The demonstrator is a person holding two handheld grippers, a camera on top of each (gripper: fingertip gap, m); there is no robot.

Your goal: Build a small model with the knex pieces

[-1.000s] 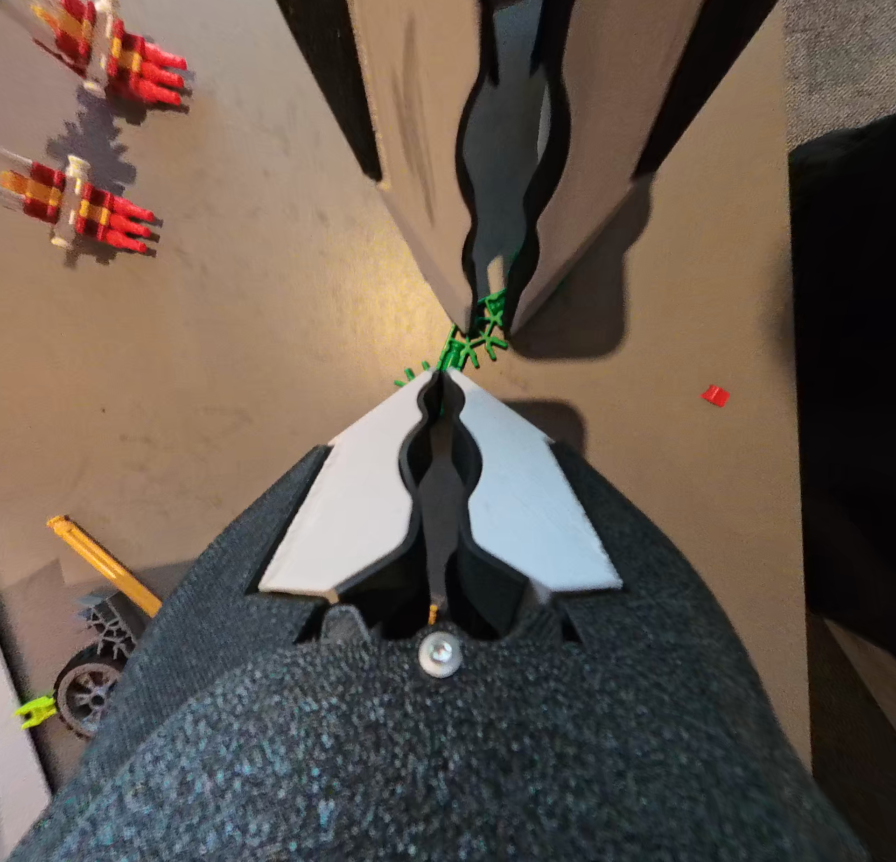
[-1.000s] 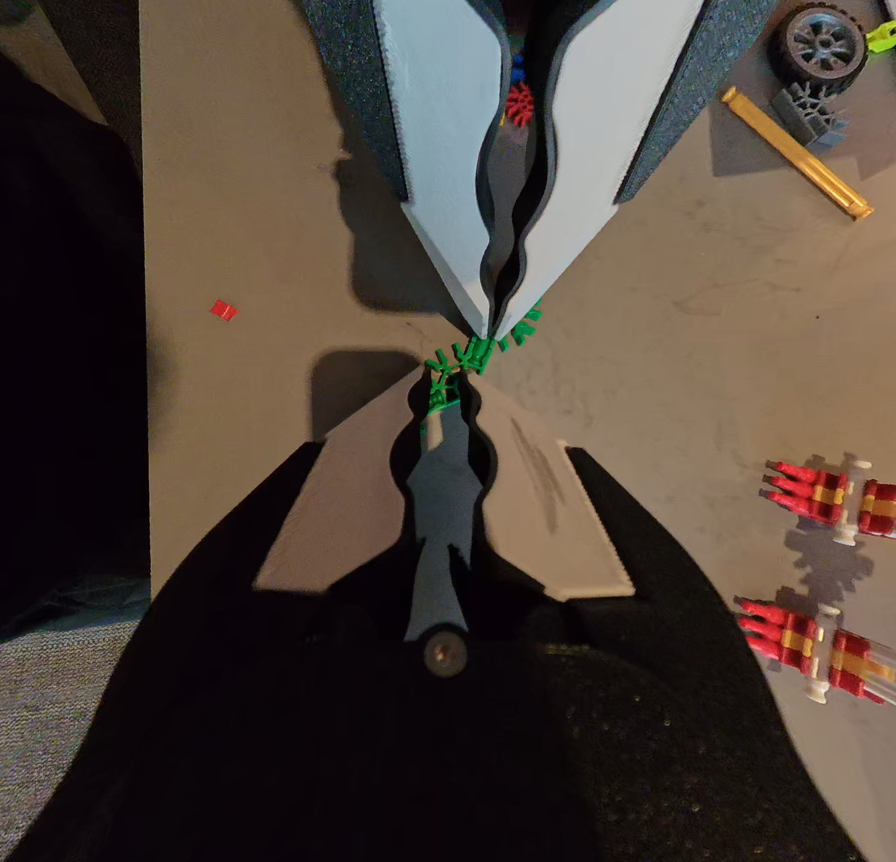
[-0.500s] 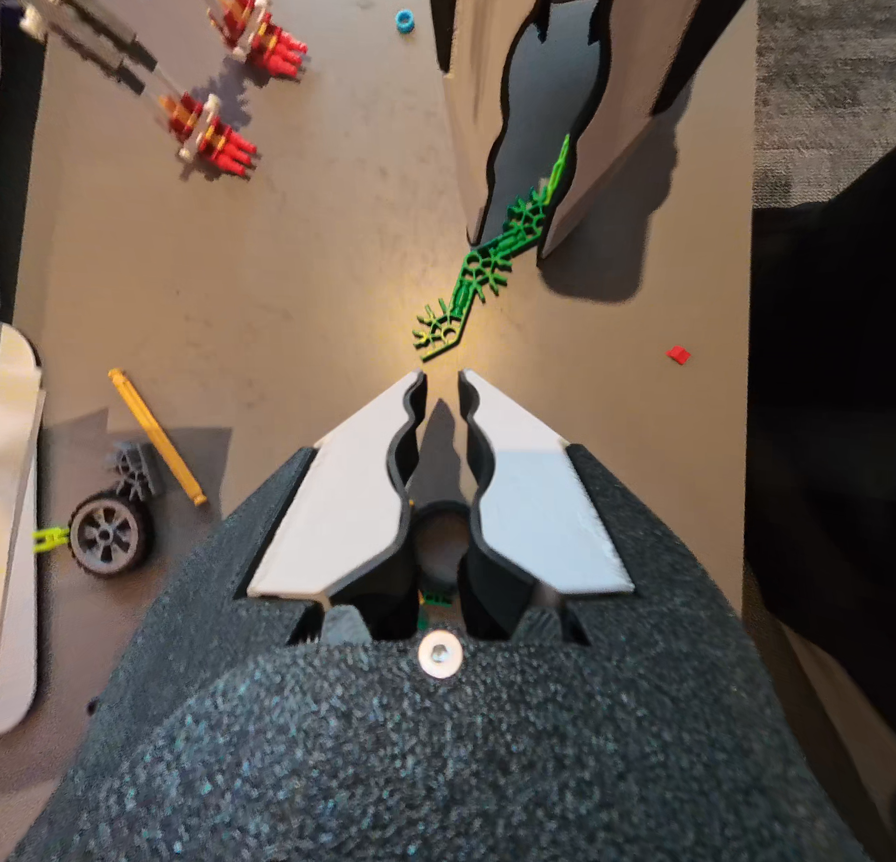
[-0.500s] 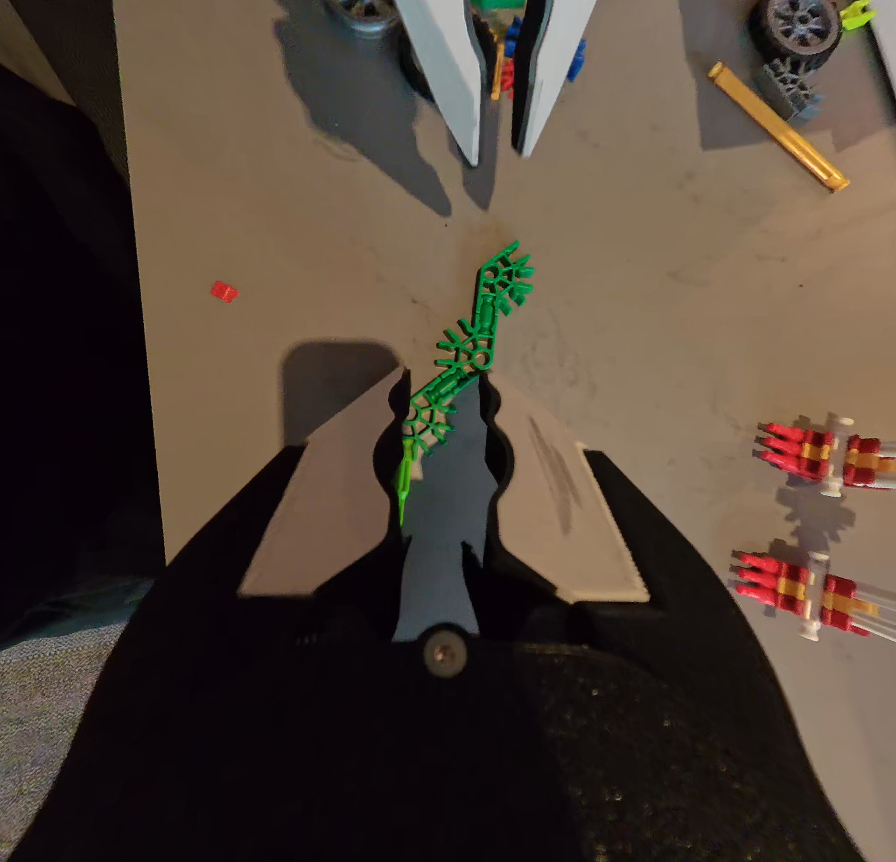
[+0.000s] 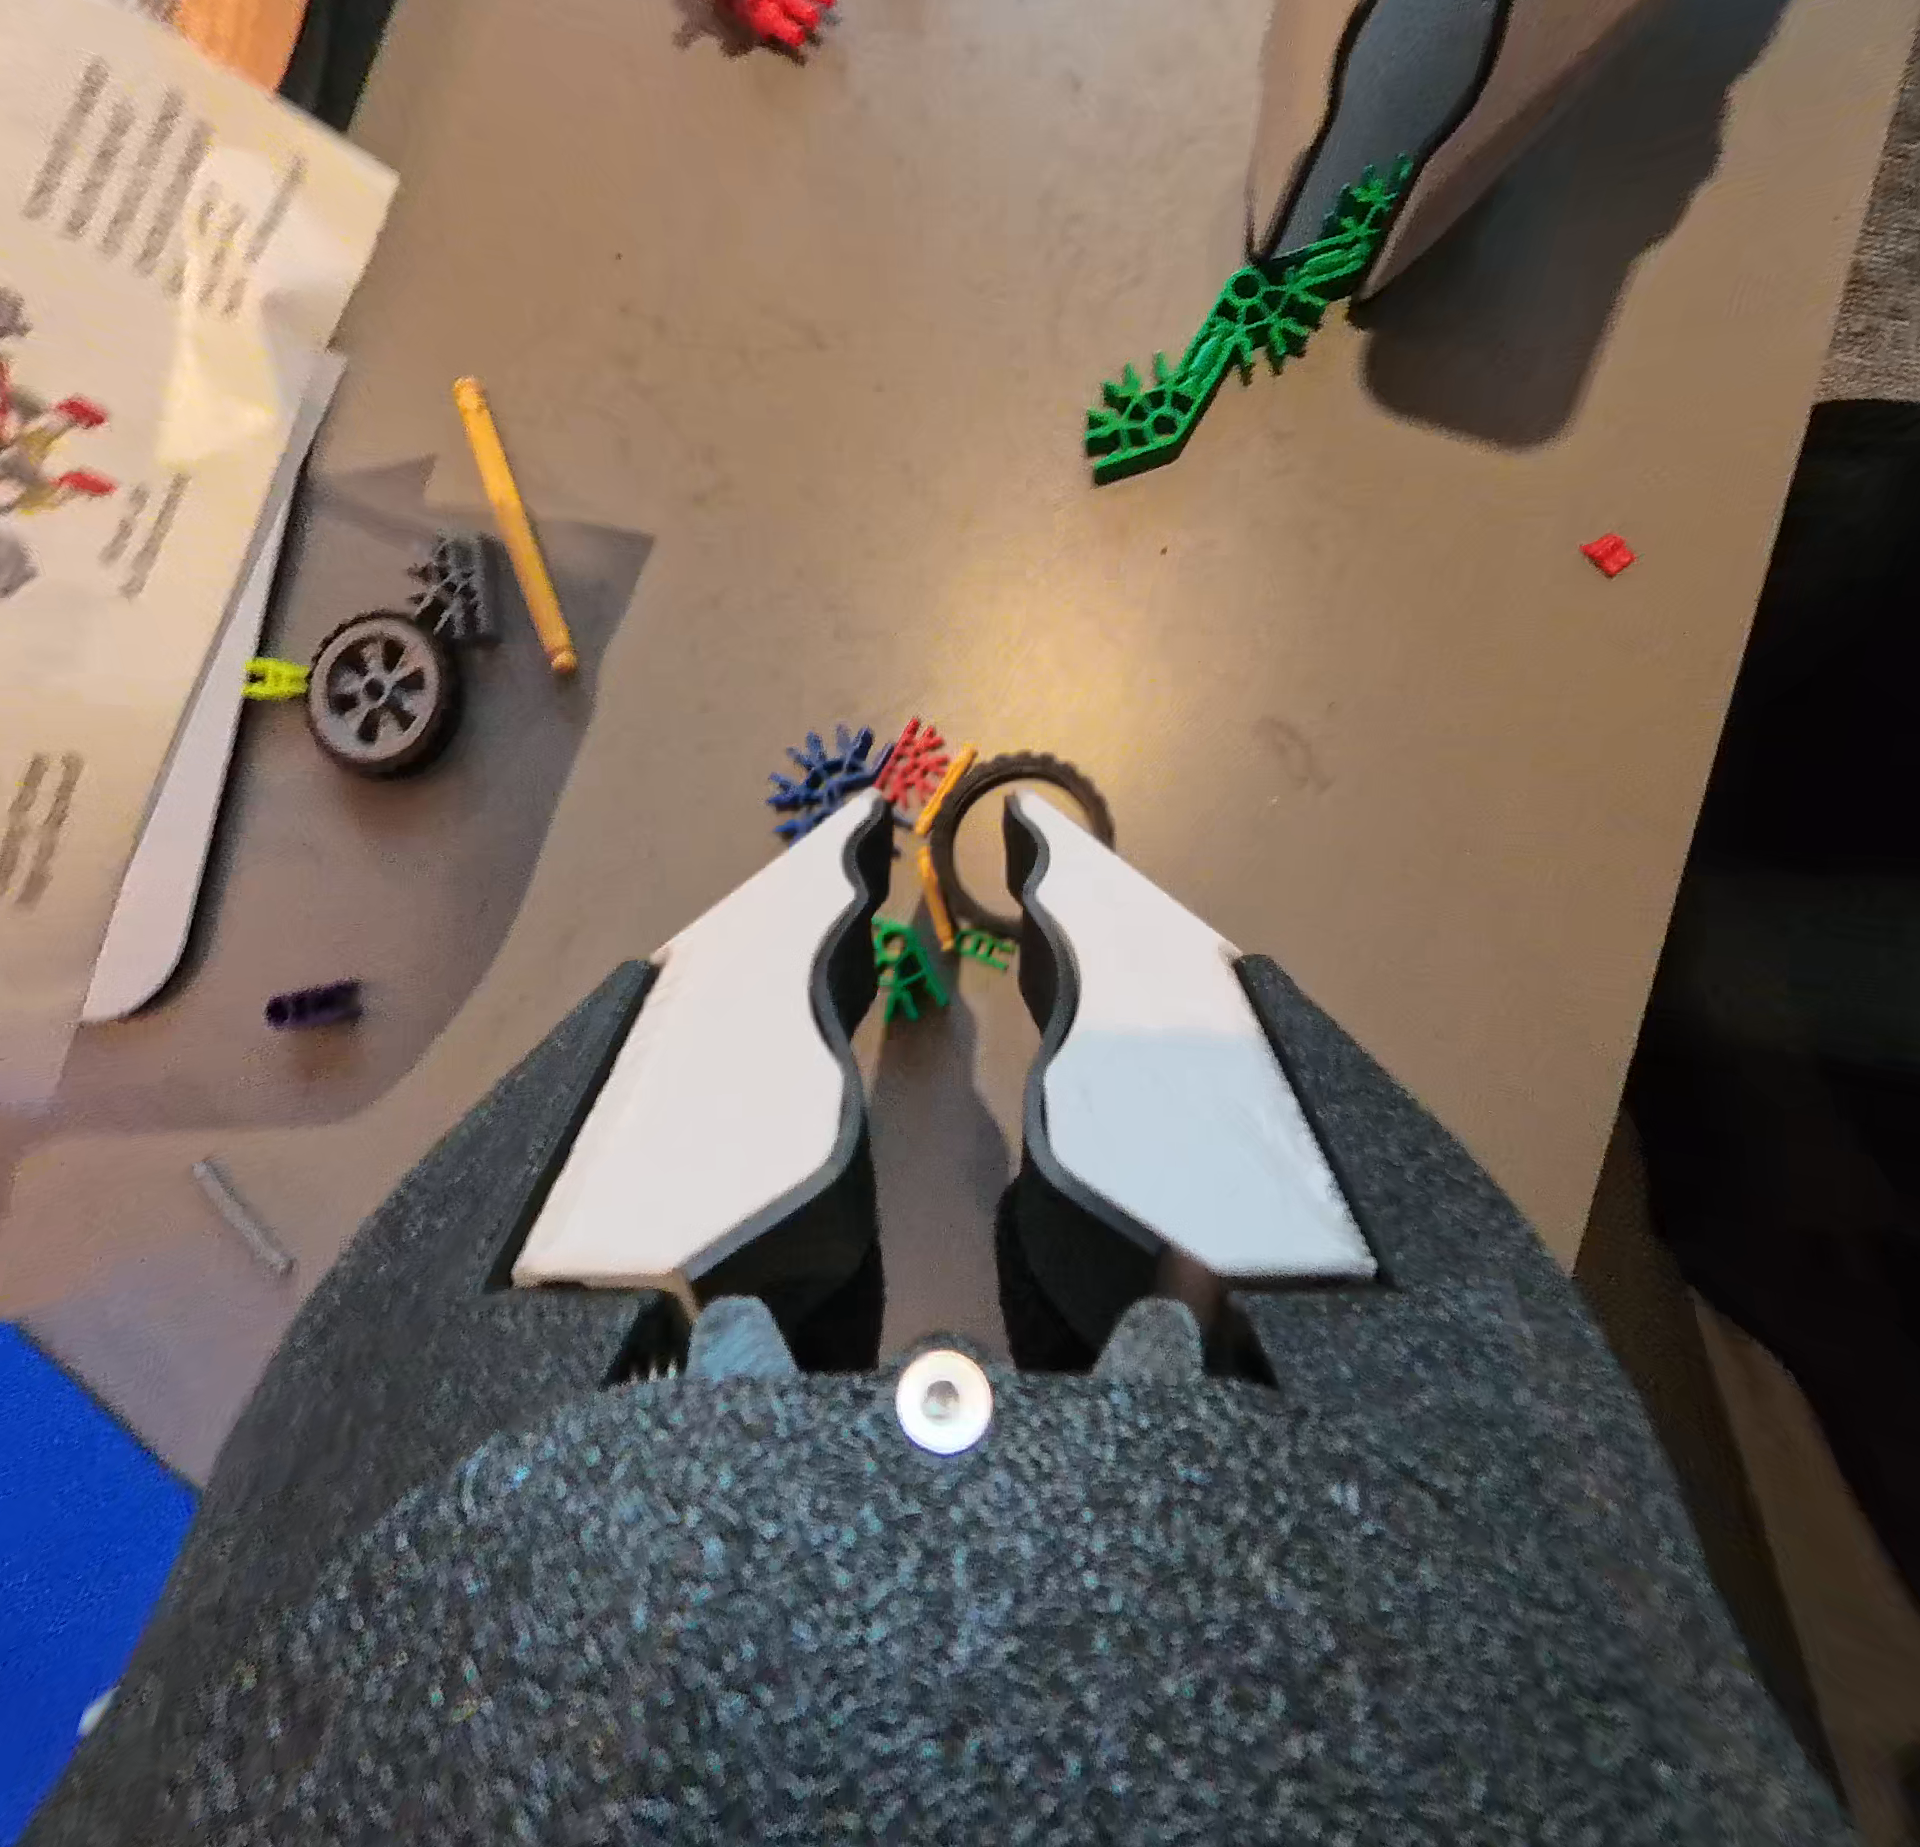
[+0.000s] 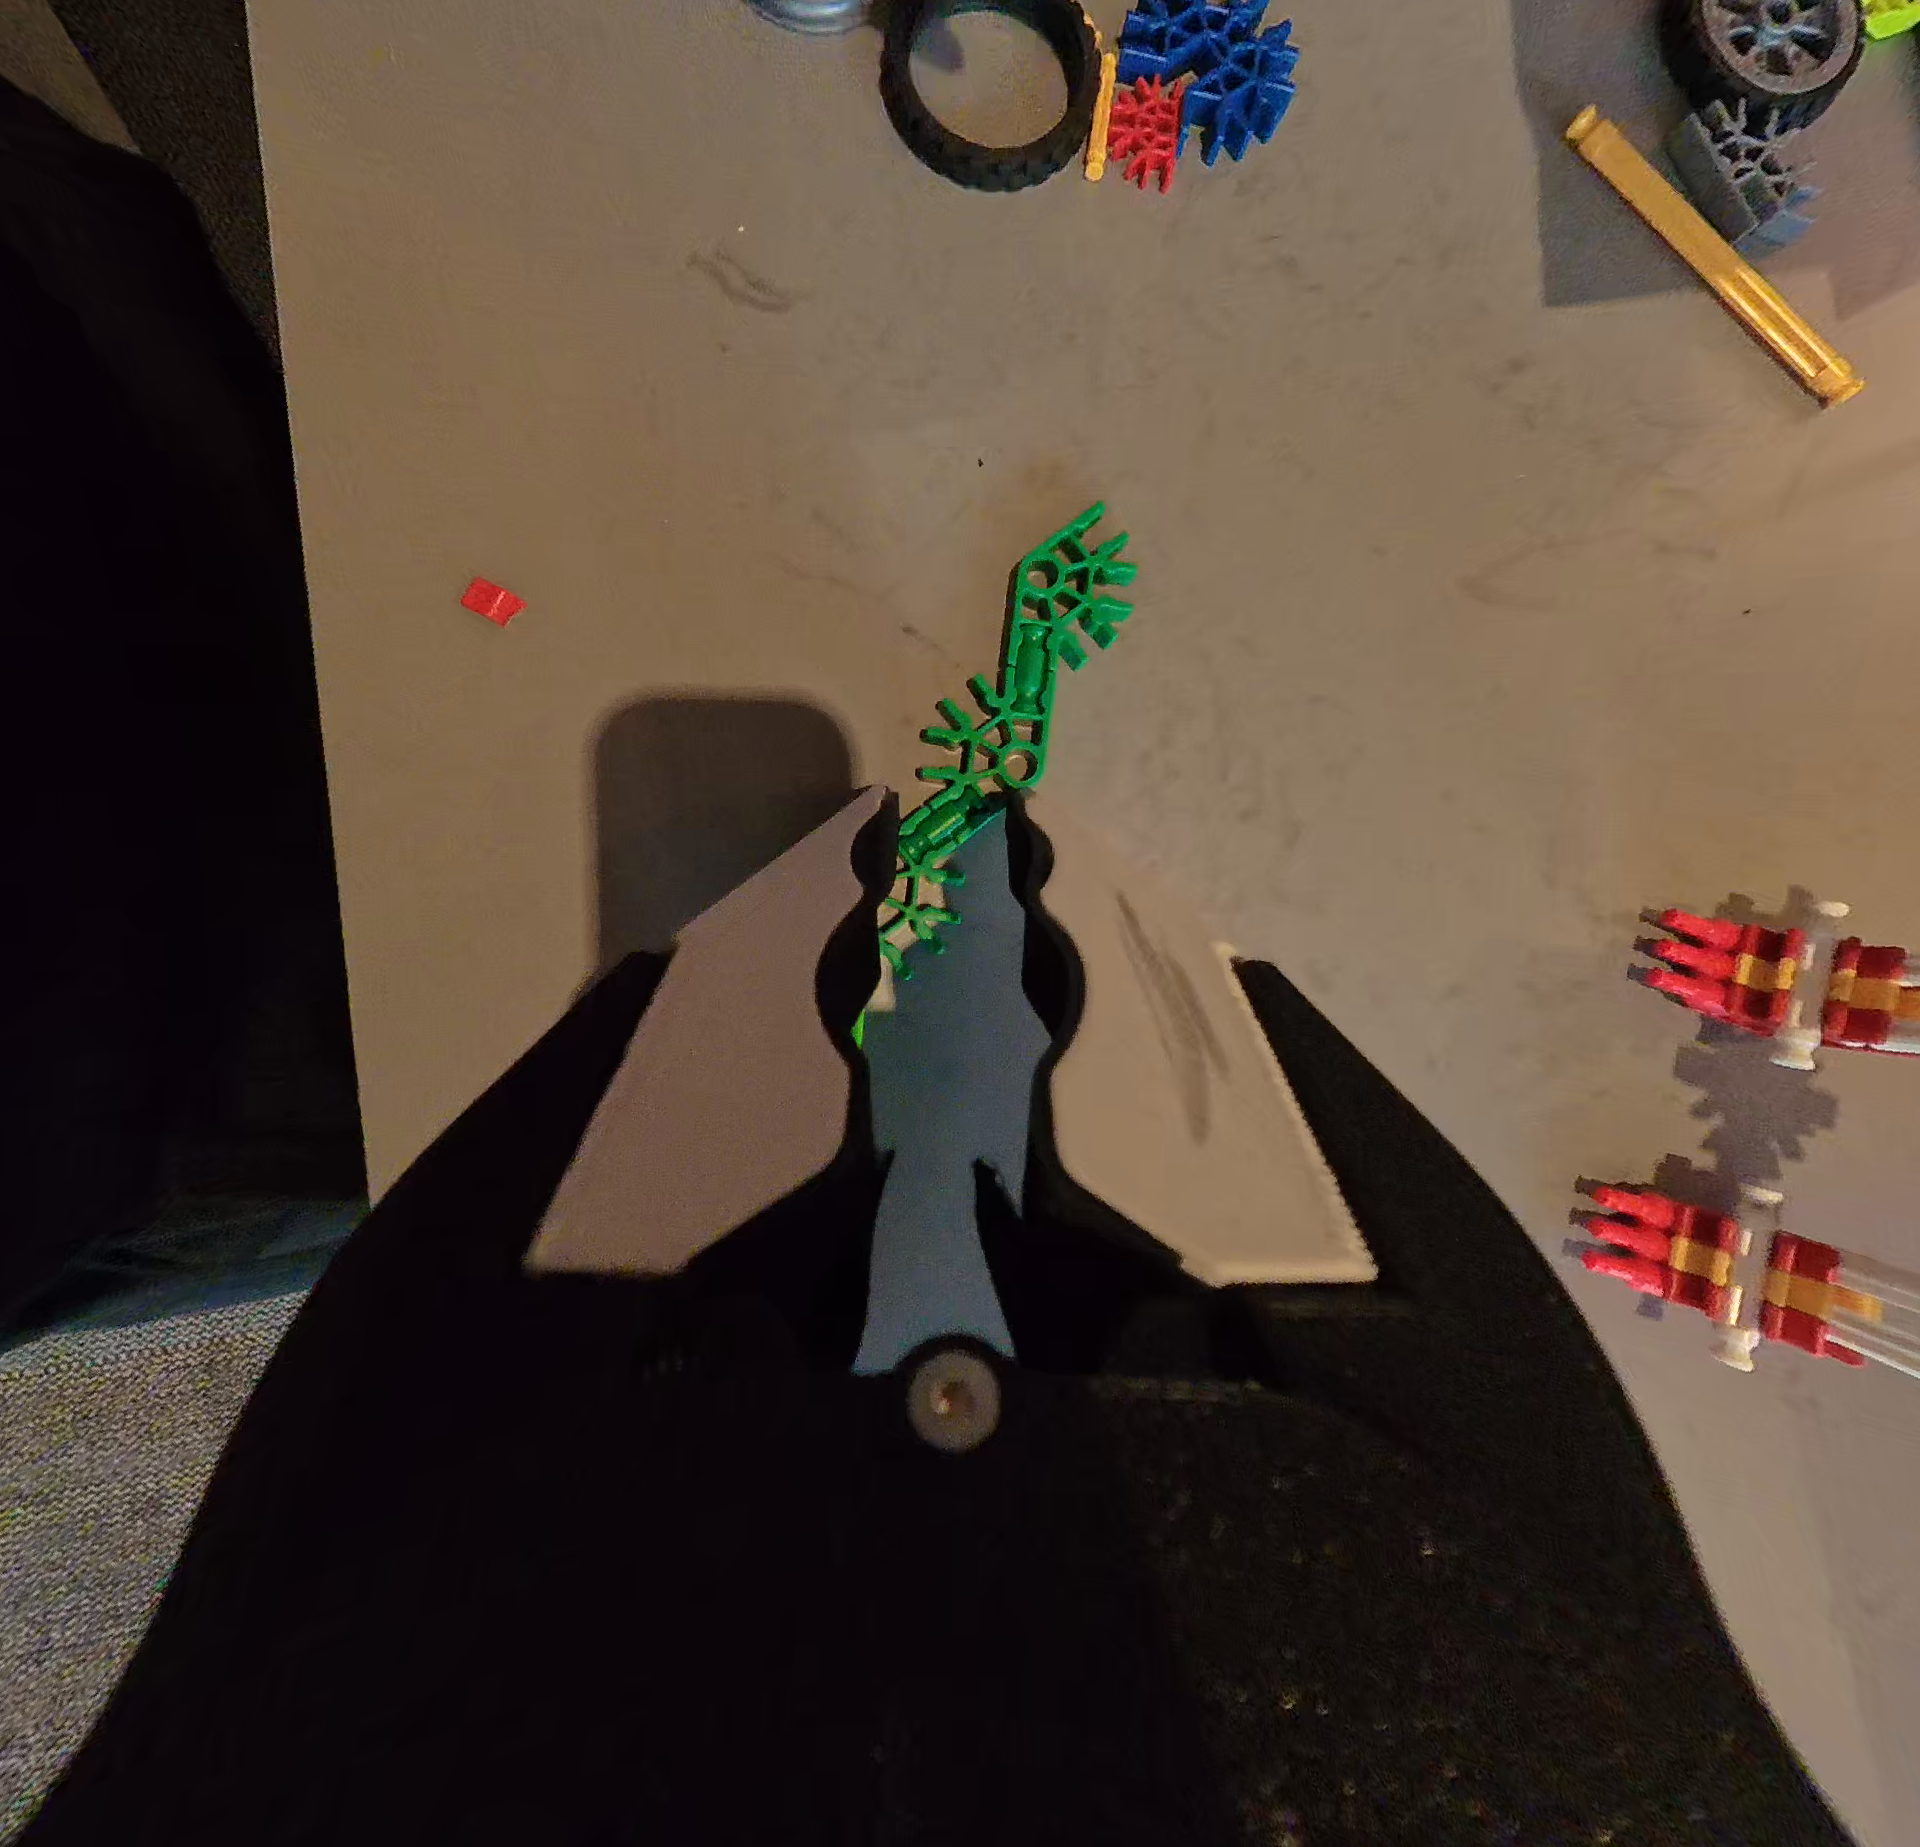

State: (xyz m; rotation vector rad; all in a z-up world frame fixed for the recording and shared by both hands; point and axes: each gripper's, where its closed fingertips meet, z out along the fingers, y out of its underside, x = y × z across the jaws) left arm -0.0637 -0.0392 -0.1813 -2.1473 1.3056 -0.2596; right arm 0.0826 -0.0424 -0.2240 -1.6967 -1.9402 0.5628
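My right gripper (image 6: 948,805) is shut on one end of a green chain of snowflake-shaped connectors (image 6: 1023,675), which sticks out past its tips just over the brown table. The left wrist view shows that gripper (image 5: 1314,275) and the chain (image 5: 1195,374) at the upper right. My left gripper (image 5: 945,810) is open and empty. It hovers over a small heap: a black tyre ring (image 5: 1039,763), a blue connector (image 5: 821,774), a red connector (image 5: 914,758) and small green pieces (image 5: 904,966). The two grippers are far apart.
A wheel with a grey hub (image 5: 374,691), a grey connector (image 5: 457,587) and a yellow rod (image 5: 514,524) lie beside a printed sheet (image 5: 125,343). Two red and yellow assemblies (image 6: 1756,966) lie at the right. A tiny red piece (image 6: 491,600) lies near the table edge. Left tips to right tips: about 15 cm.
My left gripper let go of the green chain, opened and drew back to the heap of parts. My right gripper kept hold of the chain.
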